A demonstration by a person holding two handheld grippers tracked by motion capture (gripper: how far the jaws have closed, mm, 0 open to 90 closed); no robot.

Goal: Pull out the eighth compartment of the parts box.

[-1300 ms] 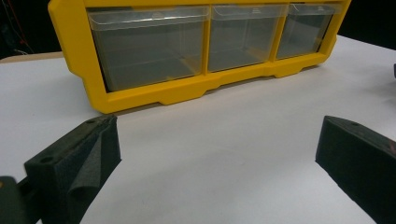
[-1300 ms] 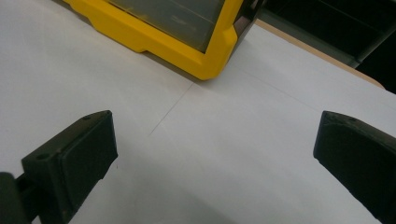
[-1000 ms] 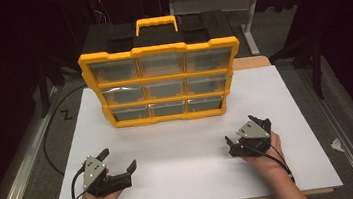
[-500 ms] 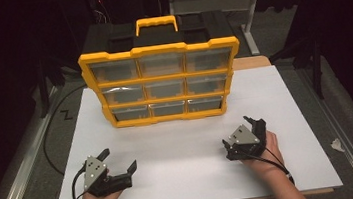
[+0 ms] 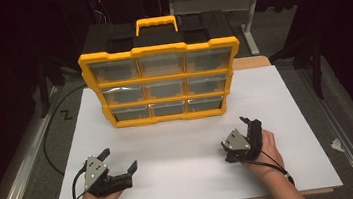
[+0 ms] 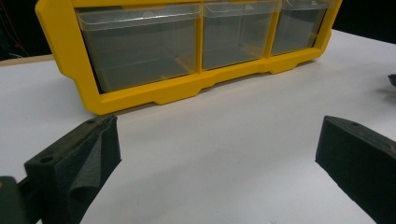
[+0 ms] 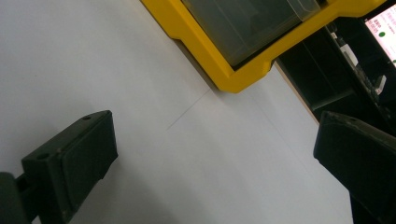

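Observation:
A yellow organizer box with clear drawers and a black top handle stands upright at the back middle of the white board. My left gripper rests open near the board's front left, with nothing between its jaws. The right gripper is held open at the front right, rolled onto its side, also with nothing in it. In the left gripper view, the left gripper faces the organizer's bottom row of drawers. In the right gripper view, the right gripper sees the organizer's lower corner tilted.
The board lies on a grey table with a metal rail along the left edge. A black cable curls beside the board at the left. Dark furniture stands behind the organizer. A lit screen shows at the far right.
The right gripper has shifted a little to the left over the board. The left gripper and the organizer have stayed where they were.

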